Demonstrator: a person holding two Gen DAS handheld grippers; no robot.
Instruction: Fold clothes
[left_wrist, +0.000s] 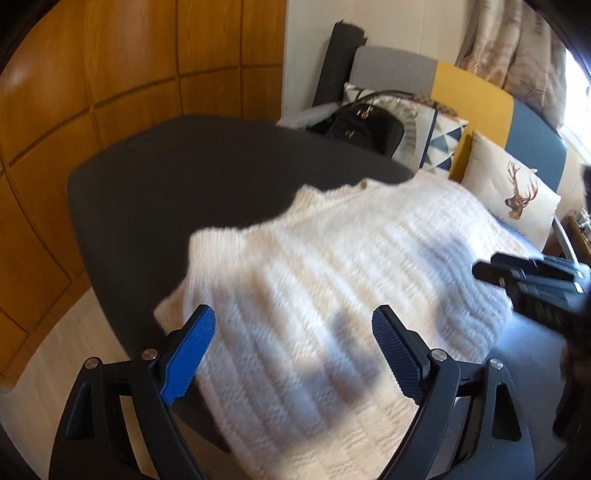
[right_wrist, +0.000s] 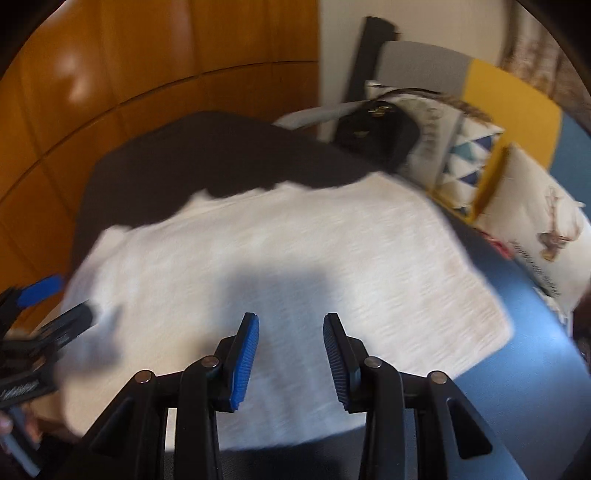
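A white ribbed knit sweater (left_wrist: 332, 266) (right_wrist: 280, 258) lies flat across a dark bed (left_wrist: 177, 184) (right_wrist: 192, 155). My left gripper (left_wrist: 293, 354) hovers over the sweater's near left part, its blue-padded jaws wide apart and holding nothing. My right gripper (right_wrist: 291, 360) hangs over the sweater's near edge, jaws apart with only cloth showing below them. The right gripper's black body (left_wrist: 532, 280) enters the left wrist view from the right, above the sweater's right side. In the right wrist view the left gripper's fingers (right_wrist: 44, 288) show at the far left edge.
Orange wooden wardrobe panels (left_wrist: 110, 74) stand left of the bed. At the headboard (left_wrist: 472, 88) lie a black handbag (left_wrist: 358, 125), a triangle-pattern cushion (left_wrist: 439, 144) and a deer-print cushion (left_wrist: 513, 192). Light floor (left_wrist: 59, 343) runs along the bed's left side. A curtain (left_wrist: 517, 48) hangs at top right.
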